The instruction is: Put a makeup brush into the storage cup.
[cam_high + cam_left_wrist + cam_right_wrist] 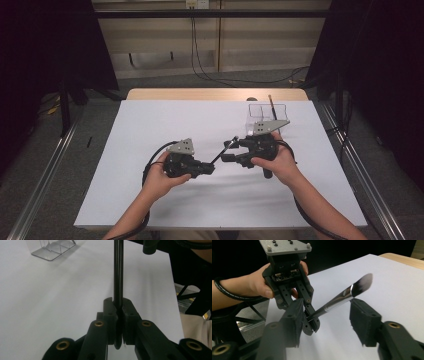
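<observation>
A makeup brush [223,152] with a black handle, silver ferrule and dark white-tipped bristles [362,285] is held above the middle of the white table. My left gripper [211,167] is shut on the end of its handle [118,270], which runs straight up from the closed jaws [119,306]. My right gripper [231,151] faces it from the right. Its two pads stand on either side of the ferrule [339,299] with a gap on both sides, so the right gripper [328,311] is open around the brush. The left gripper [310,318] and its hand appear beyond.
A clear plastic organizer [265,116] stands at the back right of the table, with one thin brush [271,104] upright in it; the organizer [51,248] also appears far off. The white sheet [150,200] covers a wooden table. Metal rails run along both sides.
</observation>
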Motion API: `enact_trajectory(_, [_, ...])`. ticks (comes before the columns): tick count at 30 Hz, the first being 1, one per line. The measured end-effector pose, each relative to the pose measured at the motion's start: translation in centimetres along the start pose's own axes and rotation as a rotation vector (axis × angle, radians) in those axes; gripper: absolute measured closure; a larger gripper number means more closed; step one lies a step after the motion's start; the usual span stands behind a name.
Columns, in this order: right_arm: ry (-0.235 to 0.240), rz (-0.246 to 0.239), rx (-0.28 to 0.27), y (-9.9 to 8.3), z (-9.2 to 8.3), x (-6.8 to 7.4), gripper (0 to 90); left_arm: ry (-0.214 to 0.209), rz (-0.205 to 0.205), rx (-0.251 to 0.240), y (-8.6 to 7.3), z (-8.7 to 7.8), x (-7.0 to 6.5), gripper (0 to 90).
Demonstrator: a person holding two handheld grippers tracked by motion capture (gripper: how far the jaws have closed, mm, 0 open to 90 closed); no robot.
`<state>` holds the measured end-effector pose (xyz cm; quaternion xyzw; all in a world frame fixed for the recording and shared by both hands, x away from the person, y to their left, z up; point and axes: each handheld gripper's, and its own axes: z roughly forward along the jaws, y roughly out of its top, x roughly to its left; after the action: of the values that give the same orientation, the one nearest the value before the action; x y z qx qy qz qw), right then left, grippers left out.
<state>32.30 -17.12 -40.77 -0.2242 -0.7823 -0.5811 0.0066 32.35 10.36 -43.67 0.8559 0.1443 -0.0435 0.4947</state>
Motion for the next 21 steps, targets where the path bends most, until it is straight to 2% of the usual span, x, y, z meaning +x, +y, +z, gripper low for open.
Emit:
enact_trajectory(11, [0.022, 0.031, -0.005, -0.12, 0.1, -0.07, 76.7, -0.005, -0.013, -0.021, 0.07, 0.24, -0.01, 84.0])
enact_trajectory(15, [0.029, 0.06, -0.02, -0.23, 0.03, -0.24, 79.2, -0.004, -0.012, -0.021, 0.14, 0.46, -0.02, 84.0])
enact_trajectory(21, [0.045, 0.087, -0.034, -0.22, -0.09, -0.39, 81.4, -0.011, -0.034, -0.019, 0.36, 0.88, -0.03, 83.7])
